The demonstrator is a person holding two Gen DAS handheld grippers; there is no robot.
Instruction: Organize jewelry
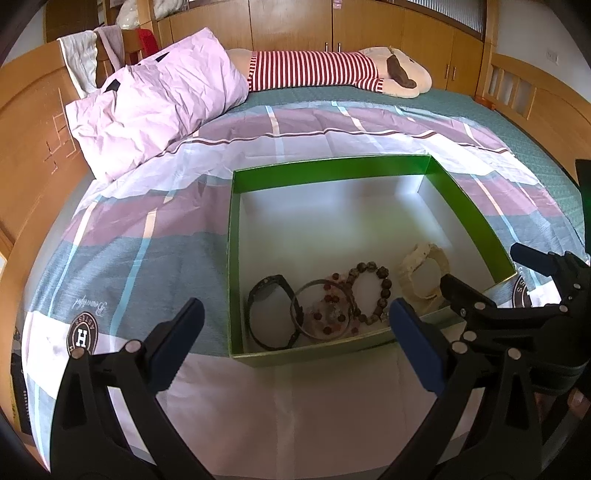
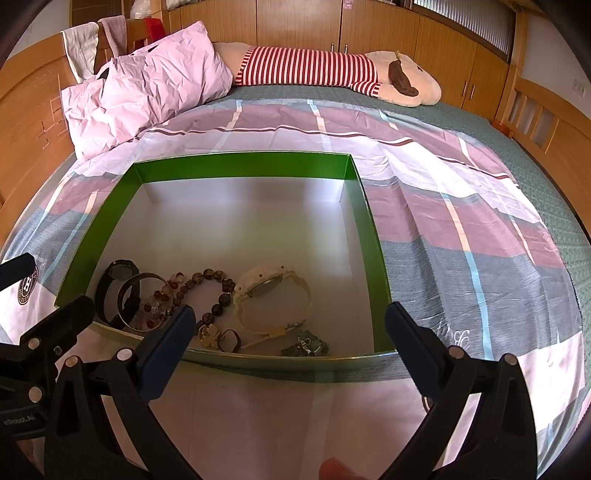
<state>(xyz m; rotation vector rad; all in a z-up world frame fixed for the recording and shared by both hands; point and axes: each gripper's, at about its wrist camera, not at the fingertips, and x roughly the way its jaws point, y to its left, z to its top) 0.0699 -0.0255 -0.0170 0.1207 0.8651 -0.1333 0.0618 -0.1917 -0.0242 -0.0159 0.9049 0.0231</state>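
A green box point(image 1: 332, 169) point(image 2: 240, 162) with a white inside lies on the bed. Along its near side lie a black watch point(image 1: 267, 312) point(image 2: 112, 286), a metal bangle point(image 1: 319, 309) point(image 2: 142, 299), a red bead bracelet point(image 1: 332, 302), a brown bead bracelet point(image 1: 371, 291) point(image 2: 218, 291), a cream watch point(image 1: 424, 275) point(image 2: 271, 299), a gold flower piece point(image 2: 208, 332) and a green charm point(image 2: 306, 345). My left gripper point(image 1: 295, 345) is open and empty in front of the box. My right gripper point(image 2: 290, 343) point(image 1: 480, 277) is open and empty at the near wall.
A checked pink and grey sheet point(image 1: 147, 240) covers the bed. A pink pillow point(image 1: 155, 103) and a striped plush toy point(image 1: 332, 70) lie at the far end. A wooden headboard point(image 1: 26, 155) is on the left, wardrobes point(image 2: 295, 22) behind.
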